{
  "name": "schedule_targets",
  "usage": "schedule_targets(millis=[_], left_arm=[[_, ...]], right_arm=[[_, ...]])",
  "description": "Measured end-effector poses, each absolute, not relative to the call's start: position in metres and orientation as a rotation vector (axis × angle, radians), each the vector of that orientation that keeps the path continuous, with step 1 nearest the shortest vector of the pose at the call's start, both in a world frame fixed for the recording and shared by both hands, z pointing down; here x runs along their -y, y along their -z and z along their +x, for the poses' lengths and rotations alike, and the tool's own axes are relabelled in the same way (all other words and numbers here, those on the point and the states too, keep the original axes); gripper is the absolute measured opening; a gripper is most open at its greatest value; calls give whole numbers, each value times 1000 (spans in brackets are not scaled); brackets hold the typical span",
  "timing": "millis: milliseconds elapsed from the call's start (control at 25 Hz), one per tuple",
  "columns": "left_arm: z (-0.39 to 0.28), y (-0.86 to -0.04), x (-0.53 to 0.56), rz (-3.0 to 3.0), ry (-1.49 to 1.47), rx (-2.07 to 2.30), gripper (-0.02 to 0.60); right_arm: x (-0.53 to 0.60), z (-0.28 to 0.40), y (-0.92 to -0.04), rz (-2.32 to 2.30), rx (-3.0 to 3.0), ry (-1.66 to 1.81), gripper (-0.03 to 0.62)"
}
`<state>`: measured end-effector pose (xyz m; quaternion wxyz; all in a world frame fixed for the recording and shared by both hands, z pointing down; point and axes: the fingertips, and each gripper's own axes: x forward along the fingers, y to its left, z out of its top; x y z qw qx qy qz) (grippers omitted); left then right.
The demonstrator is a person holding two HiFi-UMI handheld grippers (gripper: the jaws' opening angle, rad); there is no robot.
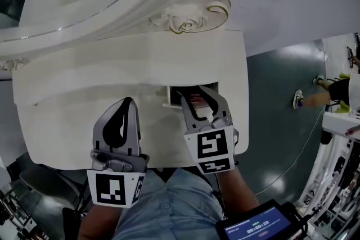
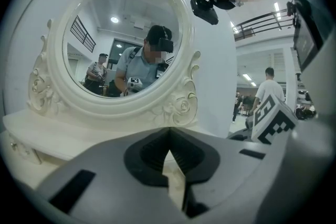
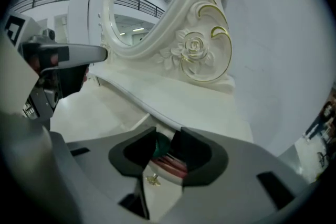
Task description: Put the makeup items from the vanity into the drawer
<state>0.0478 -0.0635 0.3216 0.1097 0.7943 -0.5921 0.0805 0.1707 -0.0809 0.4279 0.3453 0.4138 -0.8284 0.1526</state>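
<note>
A white vanity point(image 1: 112, 64) stands under an ornate round mirror point(image 2: 123, 39). Its small drawer point(image 1: 170, 97) is pulled out at the front right. Inside lie pink makeup items point(image 3: 170, 164) and a green one point(image 3: 160, 147); a brass knob point(image 3: 153, 180) marks the drawer front. My right gripper point(image 1: 196, 94) points down into the drawer, jaws apart, with the items seen below the gap point(image 3: 169, 134) and nothing pressed between the pads. My left gripper point(image 1: 129, 100) hovers over the vanity's front edge to the left of the drawer, tips together point(image 2: 168, 132) and empty.
The mirror's carved rose scroll point(image 3: 194, 47) rises just behind the drawer. Grey floor point(image 1: 281, 121) lies to the vanity's right, with a cable and a person's feet point(image 1: 298, 98). A small screen point(image 1: 256, 225) shows at bottom right. Other people stand in the hall point(image 2: 269, 92).
</note>
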Motion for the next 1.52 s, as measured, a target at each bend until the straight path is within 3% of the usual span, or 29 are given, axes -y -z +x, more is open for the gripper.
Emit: schedule_targets(millis=[320, 1120, 1320, 1520], left_arm=[[51, -320, 64, 2350, -232, 1733, 0], [59, -269, 46, 2440, -150, 1685, 0], [48, -243, 40, 2503, -106, 1678, 0], [20, -212, 30, 2572, -58, 1708, 0]], right_arm=[[85, 178, -420, 1152, 2165, -378, 140], [55, 211, -382, 1367, 2160, -435, 34], [45, 192, -352, 1417, 2222, -412, 20], [33, 129, -315, 1402, 2357, -342, 15]])
